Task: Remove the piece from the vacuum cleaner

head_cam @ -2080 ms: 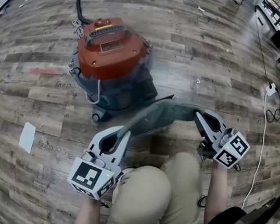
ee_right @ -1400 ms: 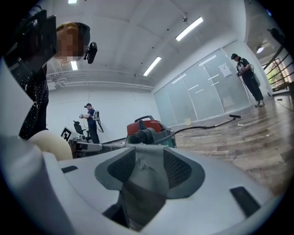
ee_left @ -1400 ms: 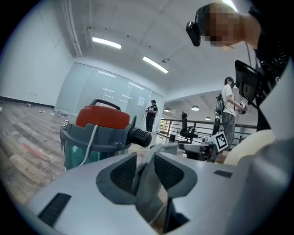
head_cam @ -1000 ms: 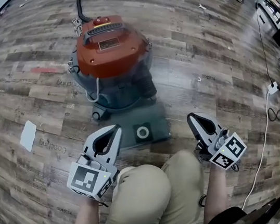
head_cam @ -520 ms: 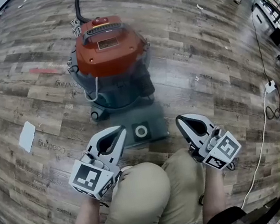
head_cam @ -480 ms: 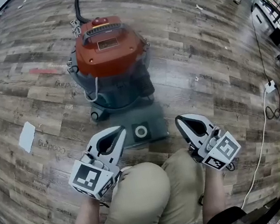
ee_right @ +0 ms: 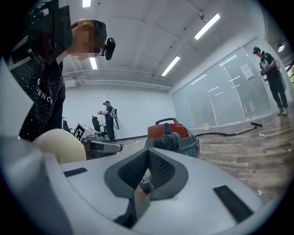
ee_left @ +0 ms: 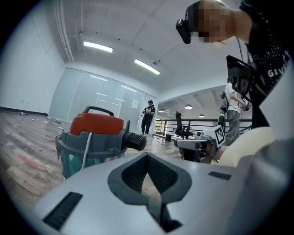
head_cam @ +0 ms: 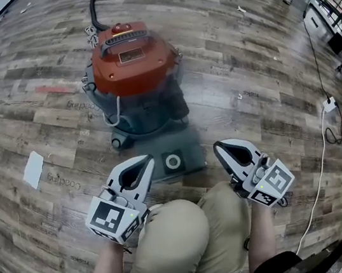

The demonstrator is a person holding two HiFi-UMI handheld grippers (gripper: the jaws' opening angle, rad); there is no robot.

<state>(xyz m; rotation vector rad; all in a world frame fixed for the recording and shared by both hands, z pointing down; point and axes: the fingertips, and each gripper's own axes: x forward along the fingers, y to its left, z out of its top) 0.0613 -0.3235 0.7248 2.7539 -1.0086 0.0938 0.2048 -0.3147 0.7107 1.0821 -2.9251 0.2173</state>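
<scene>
**Vacuum cleaner and detached piece on wood floor**

Landmark: vacuum cleaner [head_cam: 136, 80], a canister type. It has an orange-red lid with a grey carry handle and a blue-grey drum. A white cord hangs down its left flank, and a black hose leaves from its far side.

Item 1: piece [head_cam: 173, 158]. A flat, dark grey-green rectangular panel with a white ring set in a black square patch at its centre. It lies flat on the floor [head_cam: 255, 61], out of the vacuum cleaner and just beside its base on the person's side. Whether its far edge touches the base cannot be told.

Item 2: left hand-held gripper [head_cam: 148, 160]. It is held low on the person's side of the vacuum cleaner, above a knee in beige trousers. Its tip is angled toward the machine and sits over the piece's left edge, with the marker cube toward the person. The jaws are pressed together with nothing between them.

Item 3: right hand-held gripper [head_cam: 218, 146]. It mirrors the left and sits just right of the piece, its tip leaning inward toward the vacuum cleaner. The jaws are pressed together and empty.

Item 4: paper scrap [head_cam: 33, 169]. White, lying on the floor well left of the vacuum cleaner.
</scene>
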